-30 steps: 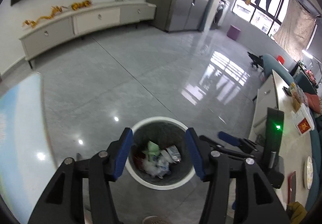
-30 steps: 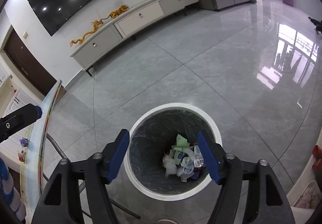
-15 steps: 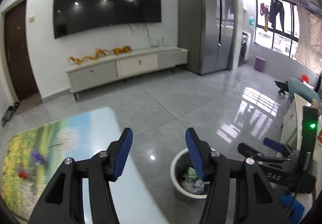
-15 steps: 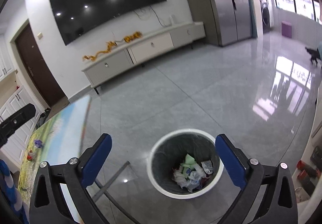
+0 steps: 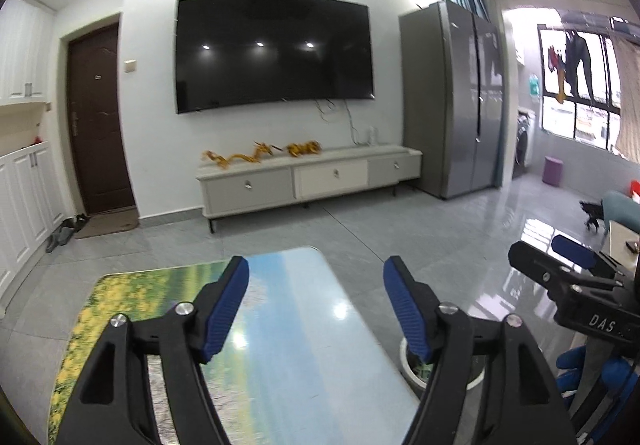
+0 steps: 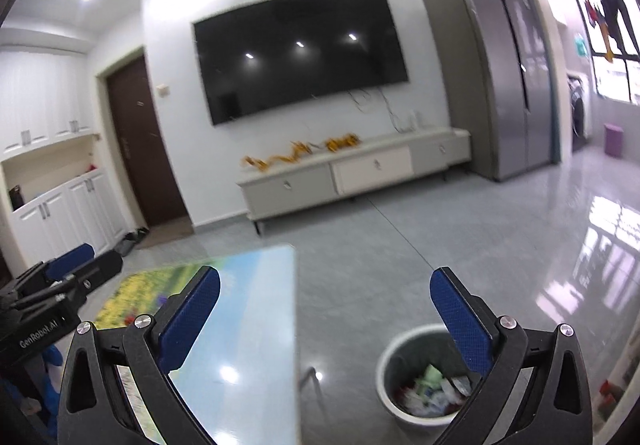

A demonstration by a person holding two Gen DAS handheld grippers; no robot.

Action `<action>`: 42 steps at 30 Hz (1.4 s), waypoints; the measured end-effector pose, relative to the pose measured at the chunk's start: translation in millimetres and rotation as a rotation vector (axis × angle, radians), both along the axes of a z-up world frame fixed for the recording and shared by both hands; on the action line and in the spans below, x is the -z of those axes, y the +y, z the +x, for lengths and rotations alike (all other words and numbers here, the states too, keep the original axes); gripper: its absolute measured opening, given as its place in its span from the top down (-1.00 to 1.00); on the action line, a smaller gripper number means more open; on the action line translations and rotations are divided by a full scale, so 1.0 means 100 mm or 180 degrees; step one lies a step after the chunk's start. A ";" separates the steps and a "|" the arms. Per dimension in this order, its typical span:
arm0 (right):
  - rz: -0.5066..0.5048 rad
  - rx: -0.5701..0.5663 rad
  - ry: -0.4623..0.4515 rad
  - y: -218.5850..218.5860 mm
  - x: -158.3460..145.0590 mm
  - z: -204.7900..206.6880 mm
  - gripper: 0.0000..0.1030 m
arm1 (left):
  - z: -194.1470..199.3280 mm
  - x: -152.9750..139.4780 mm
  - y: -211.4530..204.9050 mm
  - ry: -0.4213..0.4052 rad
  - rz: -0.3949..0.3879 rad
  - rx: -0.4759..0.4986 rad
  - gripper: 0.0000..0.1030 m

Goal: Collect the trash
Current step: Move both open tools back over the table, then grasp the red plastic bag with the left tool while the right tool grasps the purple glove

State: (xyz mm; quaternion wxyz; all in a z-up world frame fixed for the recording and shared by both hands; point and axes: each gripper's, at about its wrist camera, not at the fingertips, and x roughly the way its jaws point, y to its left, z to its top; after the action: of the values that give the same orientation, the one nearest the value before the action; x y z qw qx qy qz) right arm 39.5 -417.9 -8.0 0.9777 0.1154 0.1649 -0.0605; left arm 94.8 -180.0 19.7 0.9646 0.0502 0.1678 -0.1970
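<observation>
A round white trash bin [image 6: 390,359] with a dark liner stands on the floor right of the table and holds several crumpled wrappers [image 6: 430,391]. In the left wrist view only a part of its rim [image 5: 406,363] shows behind my right finger. My left gripper [image 5: 316,309] is open and empty above the glossy table [image 5: 288,345]. My right gripper [image 6: 325,319] is wide open and empty, raised above the table's right edge [image 6: 294,325] and the bin. Each gripper shows in the other's view, the right one [image 5: 568,265] and the left one [image 6: 72,269].
A landscape-print table top fills the foreground. A white TV cabinet [image 5: 308,177] under a wall TV [image 5: 274,55] stands across the grey tiled floor. A grey fridge [image 5: 452,97] is at the right, a brown door [image 5: 100,121] at the left.
Both grippers have lifted and tilted up from looking down into the bin to facing the TV wall. The right gripper has opened wider. The left moved over the table.
</observation>
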 end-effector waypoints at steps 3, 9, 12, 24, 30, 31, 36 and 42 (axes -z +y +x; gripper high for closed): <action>-0.0121 -0.0175 -0.0093 0.28 -0.12 -0.02 -1.00 | -0.05 -0.06 0.25 -0.0067 -0.0080 -0.0111 -0.40; -0.0252 -0.0418 -0.0121 0.73 -0.28 0.02 -1.00 | -0.13 -0.11 0.75 -0.0127 -0.0197 -0.0282 -0.40; -0.0291 -0.0541 -0.0095 0.93 -0.33 0.05 -1.00 | -0.15 -0.10 1.00 -0.0116 -0.0270 -0.0358 -0.41; -0.0372 -0.1102 0.0199 1.67 -0.27 0.42 -1.00 | 0.15 0.22 2.15 0.0146 -0.0476 -0.0964 -0.41; -0.0372 -0.1250 0.0481 1.89 -0.04 0.85 -0.96 | 0.45 0.55 2.81 0.0371 -0.0351 -0.1352 -0.41; -0.0372 -0.1274 0.0519 1.93 0.00 0.90 -0.94 | 0.49 0.61 2.90 0.0412 -0.0351 -0.1386 -0.41; -0.0343 -0.1423 0.0778 2.11 0.30 1.33 -0.76 | 0.83 0.91 3.18 0.0735 -0.0422 -0.1393 -0.41; -0.0290 -0.1590 0.1073 2.28 0.68 1.92 -0.61 | 1.41 1.32 3.01 0.1268 -0.0584 -0.0903 -0.40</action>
State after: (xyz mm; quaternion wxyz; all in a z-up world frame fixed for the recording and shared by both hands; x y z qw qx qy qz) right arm 231.3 -190.3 -76.5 0.9253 0.0157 0.3451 0.1561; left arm 235.4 120.6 -112.1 0.9310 -0.1014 0.3413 -0.0801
